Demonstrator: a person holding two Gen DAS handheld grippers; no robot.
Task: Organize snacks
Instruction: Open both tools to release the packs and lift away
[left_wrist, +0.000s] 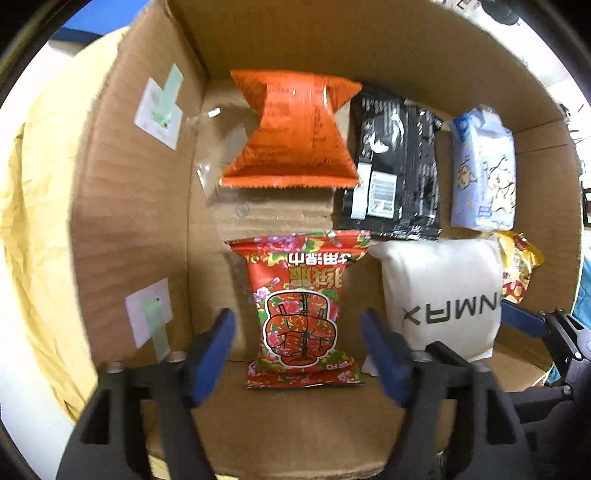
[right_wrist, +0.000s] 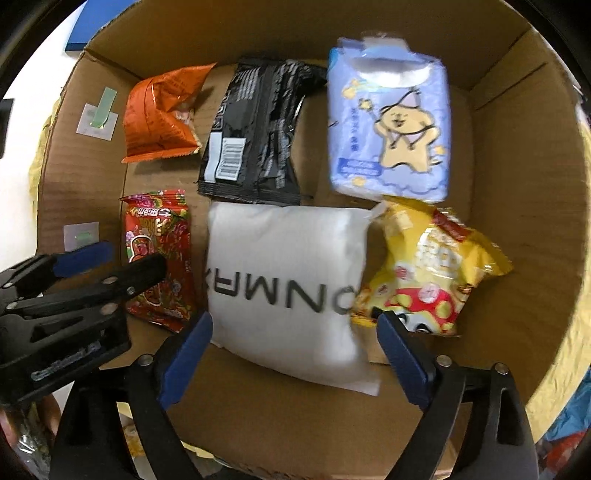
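Several snack packs lie in two rows inside a cardboard box (left_wrist: 133, 221) (right_wrist: 517, 184). Back row: an orange pack (left_wrist: 295, 133) (right_wrist: 162, 114), a black pack (left_wrist: 395, 162) (right_wrist: 255, 136), a light blue pack with a cartoon star (left_wrist: 484, 170) (right_wrist: 391, 129). Front row: a red flowery pack (left_wrist: 303, 306) (right_wrist: 159, 251), a white pillow pack (left_wrist: 443, 295) (right_wrist: 284, 284), a yellow pack (left_wrist: 517, 269) (right_wrist: 428, 269). My left gripper (left_wrist: 299, 332) hangs open over the red pack. My right gripper (right_wrist: 295, 328) is open, its blue fingers either side of the white pack's near edge.
Two white stickers with green tape sit on the box's left wall (left_wrist: 159, 110) (left_wrist: 149, 321). A yellow cloth (left_wrist: 40, 221) lies under the box. The left gripper's body (right_wrist: 66, 302) shows at the left of the right wrist view.
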